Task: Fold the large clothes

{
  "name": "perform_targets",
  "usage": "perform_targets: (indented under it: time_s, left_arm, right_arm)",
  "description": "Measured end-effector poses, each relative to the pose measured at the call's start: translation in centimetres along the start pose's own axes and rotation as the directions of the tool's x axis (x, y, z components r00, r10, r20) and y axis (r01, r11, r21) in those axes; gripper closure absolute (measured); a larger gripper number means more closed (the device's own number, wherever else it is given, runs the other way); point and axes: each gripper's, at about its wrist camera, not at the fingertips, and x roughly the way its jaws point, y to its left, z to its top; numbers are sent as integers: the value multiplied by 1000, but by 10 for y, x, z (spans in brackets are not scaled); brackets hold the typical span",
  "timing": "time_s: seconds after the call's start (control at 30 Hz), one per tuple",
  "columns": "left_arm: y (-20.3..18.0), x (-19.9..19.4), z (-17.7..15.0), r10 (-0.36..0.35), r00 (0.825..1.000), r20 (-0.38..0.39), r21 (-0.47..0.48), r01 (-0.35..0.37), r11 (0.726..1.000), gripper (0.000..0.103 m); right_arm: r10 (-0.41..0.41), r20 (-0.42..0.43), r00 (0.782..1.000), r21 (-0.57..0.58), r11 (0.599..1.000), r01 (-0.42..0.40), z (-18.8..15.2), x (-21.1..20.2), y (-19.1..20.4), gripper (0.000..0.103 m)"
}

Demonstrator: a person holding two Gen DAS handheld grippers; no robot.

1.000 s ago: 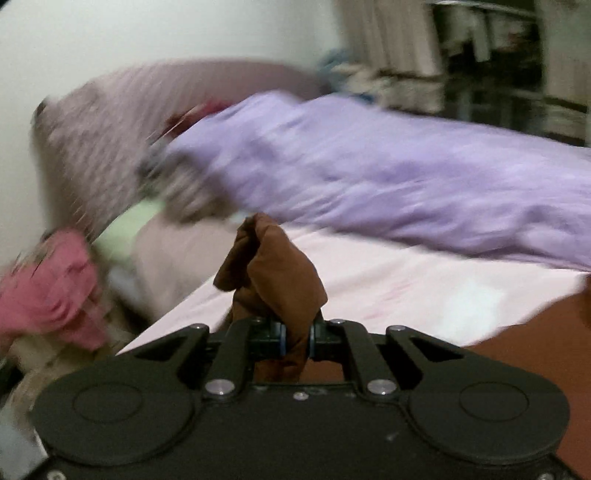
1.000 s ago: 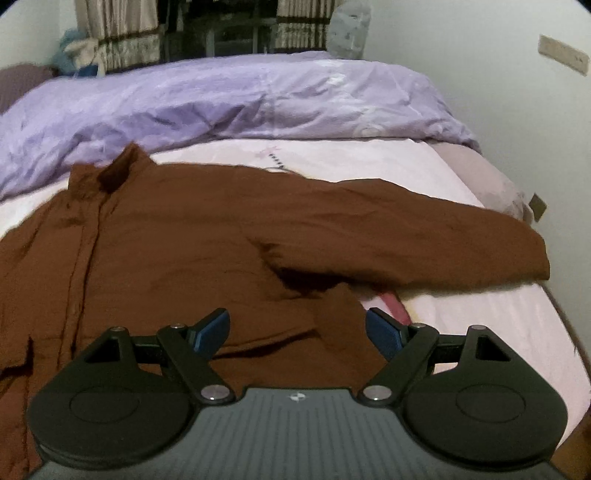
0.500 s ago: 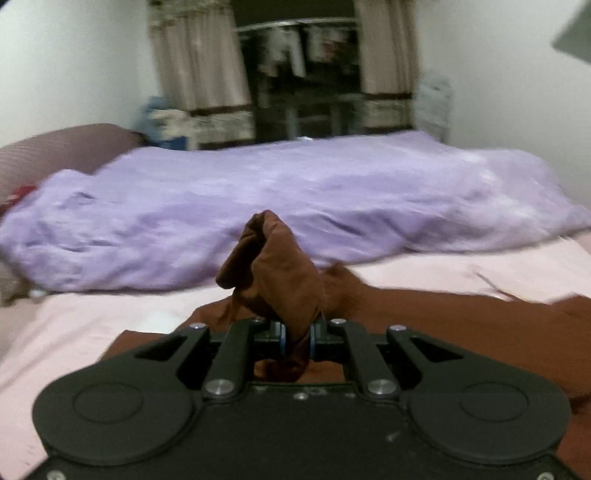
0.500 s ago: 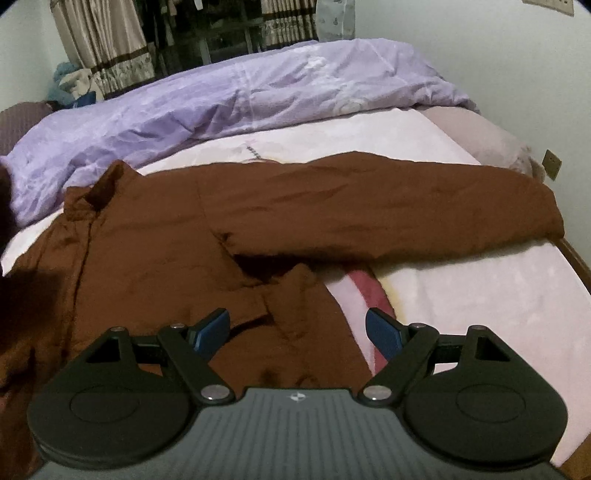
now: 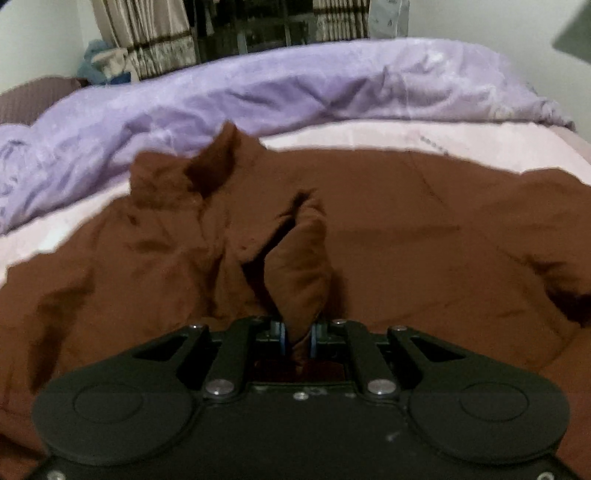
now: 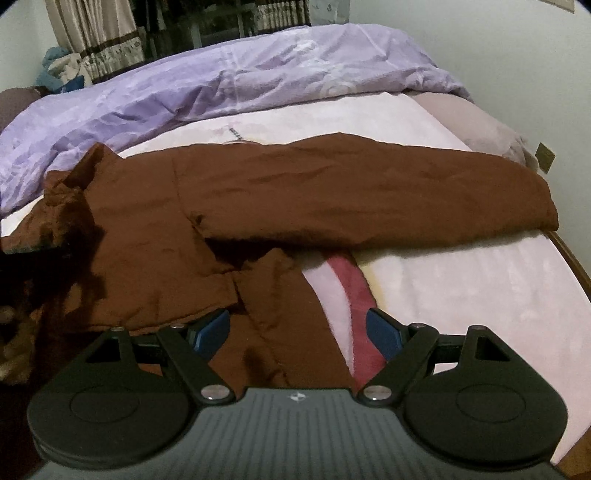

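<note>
A large brown shirt lies spread on the bed, collar toward the purple duvet. Its right sleeve stretches flat across to the right. My left gripper is shut on a bunched piece of the shirt's brown cloth and holds it over the shirt body, below the collar. My right gripper is open and empty, just above the shirt's lower right edge, with its blue pads wide apart.
A crumpled purple duvet lies along the far side of the bed. The pink sheet is bare on the right, with a red stripe. Curtains and a wall stand behind. The bed's wooden edge runs at the right.
My left gripper swung right from the bed's left side and came down over the shirt body, still gripping the brown cloth. My right gripper shifted slightly right and stayed open.
</note>
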Motion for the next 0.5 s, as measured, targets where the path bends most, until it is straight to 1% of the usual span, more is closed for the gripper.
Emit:
perform_targets:
  time_s: [0.07, 0.17, 0.27, 0.33, 0.37, 0.4, 0.43, 0.47, 0.5]
  left_arm:
    - [2, 2, -2, 2, 1000, 9, 3, -2, 1000, 93]
    - [7, -8, 3, -15, 1000, -4, -9, 15, 1000, 90]
    - [6, -26, 7, -19, 1000, 11, 5, 19, 1000, 86]
    - [3, -42, 10, -25, 999, 42, 4, 25, 1000, 69]
    - [3, -47, 11, -38, 998, 53, -2, 38, 999, 39]
    - [1, -50, 11, -49, 997, 67, -7, 50, 999, 17]
    - [0, -52, 10, -55, 995, 87, -9, 56, 998, 12]
    - [-2, -50, 8, -57, 993, 103, -8, 58, 998, 12]
    - [-4, -44, 5, -54, 995, 89, -4, 55, 998, 13]
  right_arm:
    - [-11, -5, 1000, -2, 1000, 11, 0, 3, 0, 5]
    - [-46, -10, 999, -9, 999, 46, 1, 7, 0, 5]
    - [-63, -15, 998, -3, 998, 63, 1, 9, -2, 5]
    - [-70, -16, 997, 2, 998, 70, 2, 10, -4, 5]
    - [-79, -16, 997, 1, 997, 79, 2, 11, -4, 5]
    - [-93, -16, 996, -1, 996, 93, 2, 12, -4, 5]
    - [-113, -14, 993, -5, 994, 113, 3, 13, -4, 5]
    - [-130, -11, 991, -11, 991, 130, 3, 15, -4, 5]
    - [-151, -12, 988, -17, 988, 151, 3, 17, -4, 5]
